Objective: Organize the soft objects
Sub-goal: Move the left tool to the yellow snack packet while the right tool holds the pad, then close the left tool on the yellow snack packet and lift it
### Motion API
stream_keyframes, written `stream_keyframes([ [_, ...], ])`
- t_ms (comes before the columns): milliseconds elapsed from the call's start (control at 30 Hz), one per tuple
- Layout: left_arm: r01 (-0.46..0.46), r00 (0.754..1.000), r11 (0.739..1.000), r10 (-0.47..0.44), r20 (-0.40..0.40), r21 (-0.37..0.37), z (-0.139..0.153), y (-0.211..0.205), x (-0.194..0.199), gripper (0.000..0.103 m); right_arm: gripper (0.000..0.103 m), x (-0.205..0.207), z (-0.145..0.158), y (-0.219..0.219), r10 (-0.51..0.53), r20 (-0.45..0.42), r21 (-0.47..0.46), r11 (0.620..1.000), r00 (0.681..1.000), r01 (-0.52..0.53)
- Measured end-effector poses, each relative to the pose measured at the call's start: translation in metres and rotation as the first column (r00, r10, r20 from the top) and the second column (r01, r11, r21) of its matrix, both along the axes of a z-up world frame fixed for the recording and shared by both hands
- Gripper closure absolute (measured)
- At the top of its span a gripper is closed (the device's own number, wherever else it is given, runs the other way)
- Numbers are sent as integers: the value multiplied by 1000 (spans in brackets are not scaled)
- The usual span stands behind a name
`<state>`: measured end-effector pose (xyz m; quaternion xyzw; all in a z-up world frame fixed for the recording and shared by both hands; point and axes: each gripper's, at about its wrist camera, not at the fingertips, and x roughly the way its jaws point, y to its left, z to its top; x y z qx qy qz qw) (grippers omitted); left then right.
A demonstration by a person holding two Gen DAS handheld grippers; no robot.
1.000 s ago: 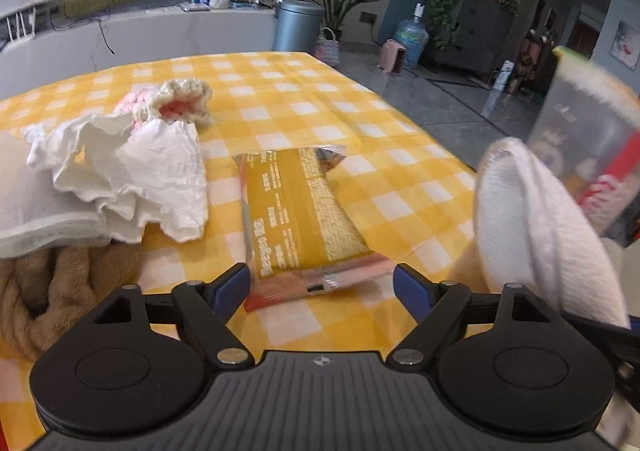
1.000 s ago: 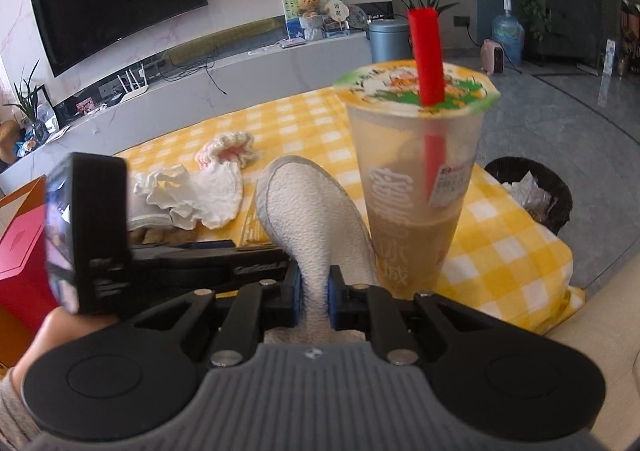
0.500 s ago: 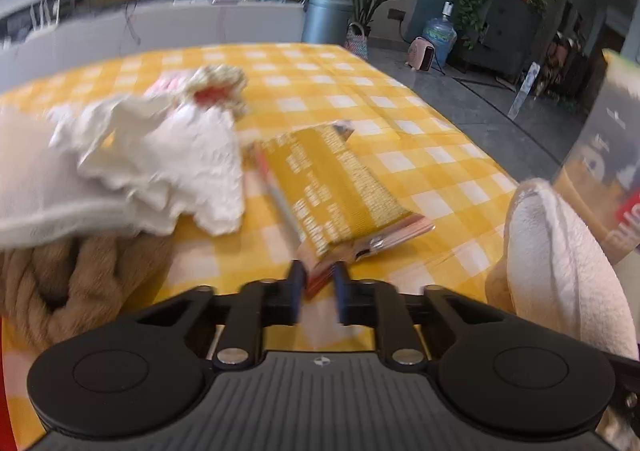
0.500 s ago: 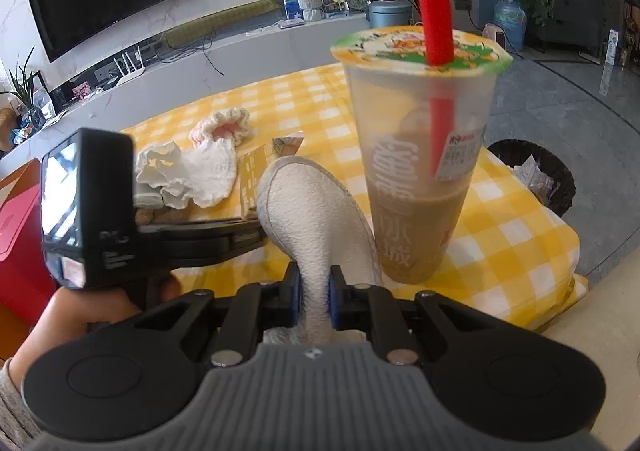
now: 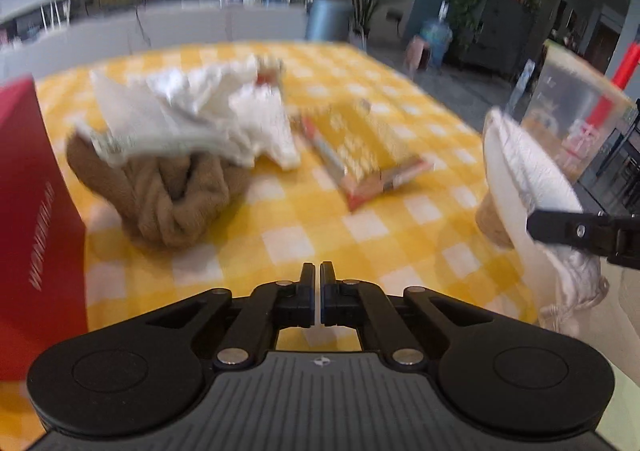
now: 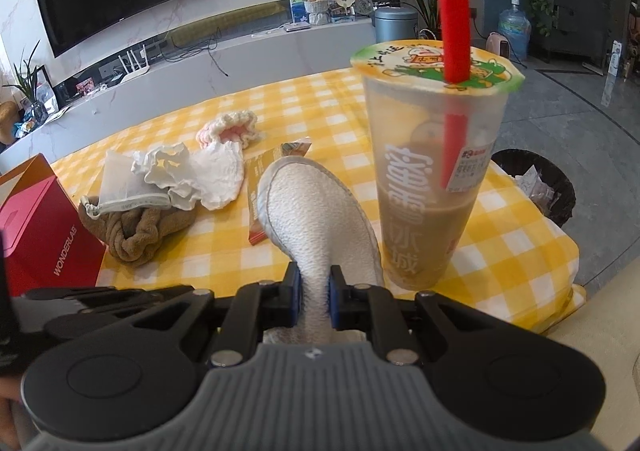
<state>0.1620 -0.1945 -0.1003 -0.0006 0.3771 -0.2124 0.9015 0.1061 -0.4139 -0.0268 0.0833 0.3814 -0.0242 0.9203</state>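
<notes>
My left gripper (image 5: 316,279) is shut with nothing between its fingers, low over the yellow checked tablecloth (image 5: 360,251). My right gripper (image 6: 314,291) is shut on a white terry sock (image 6: 316,219), held above the table's right side; the sock (image 5: 528,179) and one right finger (image 5: 568,229) show in the left wrist view. A brown twisted towel (image 5: 168,191) lies ahead on the left under a white frilly cloth (image 5: 200,111). A pink and cream crocheted piece (image 6: 232,127) lies beyond them. A yellow snack packet (image 5: 360,147) lies mid-table.
A tall milk tea cup (image 6: 432,171) with a red straw stands just right of the sock. A red box (image 5: 36,211) stands at the table's left edge. A black waste bin (image 6: 536,183) sits on the floor past the right edge.
The left gripper has shut empty and drawn back from the snack packet, bringing the red box and brown towel into its view. The right gripper keeps still with the sock.
</notes>
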Motion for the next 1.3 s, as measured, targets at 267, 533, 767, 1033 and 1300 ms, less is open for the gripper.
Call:
stream_keyframes([
  [267, 8, 1000, 1000, -8, 20, -23, 7, -1, 2, 98, 91, 2, -3, -1, 2, -14, 2, 1000, 1000, -2],
  [533, -25, 1000, 996, 26, 12, -83, 10, -24, 34, 27, 91, 1, -2, 0, 2, -13, -3, 1000, 1000, -2],
  [767, -105, 991, 993, 100, -87, -59, -4, -61, 81, 27, 91, 2, -6, -3, -3, -25, -10, 1000, 1000, 2],
  [1033, -169, 971, 981, 149, -189, -98, -12, -77, 119, 22, 91, 7, -13, -3, 8, -56, -25, 1000, 998, -9],
  [1300, -288, 928, 943, 232, -293, -167, -11, -85, 147, 11, 91, 8, -16, -1, 12, -67, -30, 999, 998, -13],
])
